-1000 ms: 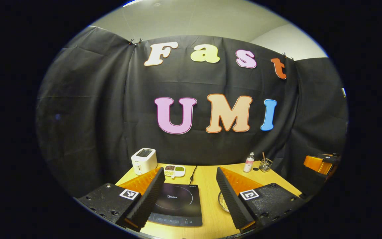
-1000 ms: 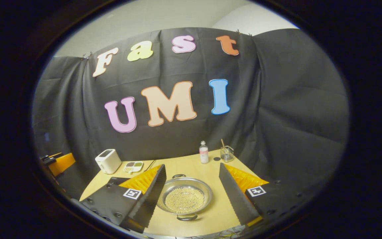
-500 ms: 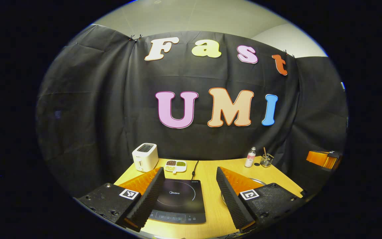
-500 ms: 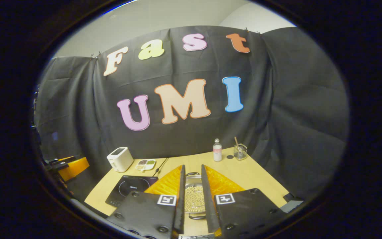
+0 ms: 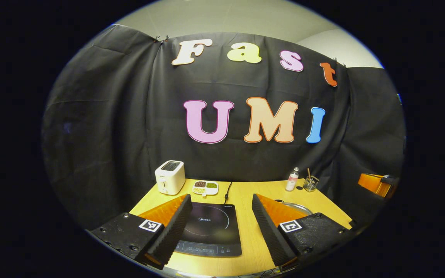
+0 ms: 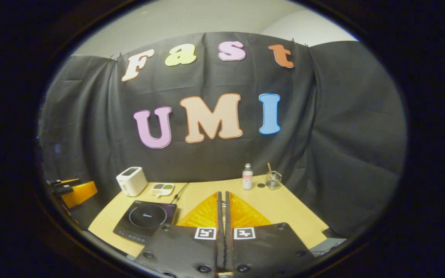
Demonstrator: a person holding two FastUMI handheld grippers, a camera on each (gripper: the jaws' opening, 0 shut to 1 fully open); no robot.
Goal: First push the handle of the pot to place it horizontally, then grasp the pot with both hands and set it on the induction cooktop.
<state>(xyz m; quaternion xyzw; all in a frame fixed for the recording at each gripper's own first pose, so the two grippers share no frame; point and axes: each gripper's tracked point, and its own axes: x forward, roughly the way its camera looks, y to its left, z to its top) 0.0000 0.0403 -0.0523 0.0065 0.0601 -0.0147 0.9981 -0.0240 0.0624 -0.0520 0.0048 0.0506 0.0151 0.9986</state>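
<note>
- The shallow round metal pot [image 5: 295, 207] is mostly hidden in the left gripper view: just a sliver of its rim peeks out behind the left gripper's [image 5: 218, 227] right-hand finger, at lower right of the frame. Its handles and contents cannot be made out there.
- In the right gripper view, the right gripper [image 6: 222, 222] has its two fingers brought nearly together at bottom centre, with only a thin slit between them and nothing visibly held; they cover the tabletop straight ahead.
- The left gripper's fingers stand wide apart and hold nothing; between them lies the flat black induction cooktop [image 5: 209, 229], its near edge partly covered by the left-hand finger.
- The light wooden table [image 6: 284, 210] has bare room at lower right of the right gripper view. Its back edge carries a white toaster [image 5: 169, 177], a small divided white dish [image 5: 205, 187] of beans, a small clear bottle [image 5: 292, 179] and a glass cup [image 5: 310, 184] with a stick in it.
- A black cord [image 5: 227, 192] runs from the cooktop toward the back.
- A brand word is printed on the cooktop's glass; the control markings are too small to read.
</note>
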